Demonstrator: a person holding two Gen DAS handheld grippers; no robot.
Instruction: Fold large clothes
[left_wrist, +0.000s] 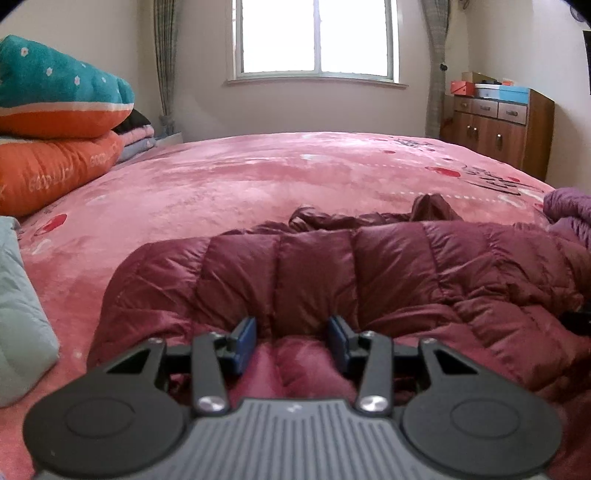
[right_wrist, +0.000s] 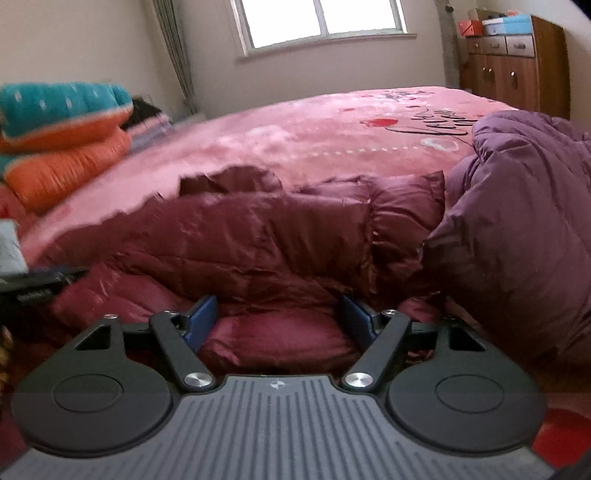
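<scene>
A maroon quilted down jacket (left_wrist: 332, 269) lies spread on the pink bed near the front edge; it also fills the middle of the right wrist view (right_wrist: 258, 236). My left gripper (left_wrist: 291, 334) is open, its blue pads on either side of a fold of the jacket's near edge. My right gripper (right_wrist: 279, 314) is open wider, its pads astride a puffed section of the jacket's near hem. Neither is closed on the fabric. The left gripper's dark body shows at the left edge of the right wrist view (right_wrist: 33, 288).
A purple down jacket (right_wrist: 517, 221) is heaped to the right of the maroon one. Orange and teal pillows (left_wrist: 55, 122) are stacked at the far left of the pink bedspread (left_wrist: 240, 184). A pale folded quilt (left_wrist: 18, 314) lies at left. A wooden cabinet (left_wrist: 498, 129) stands at the far right.
</scene>
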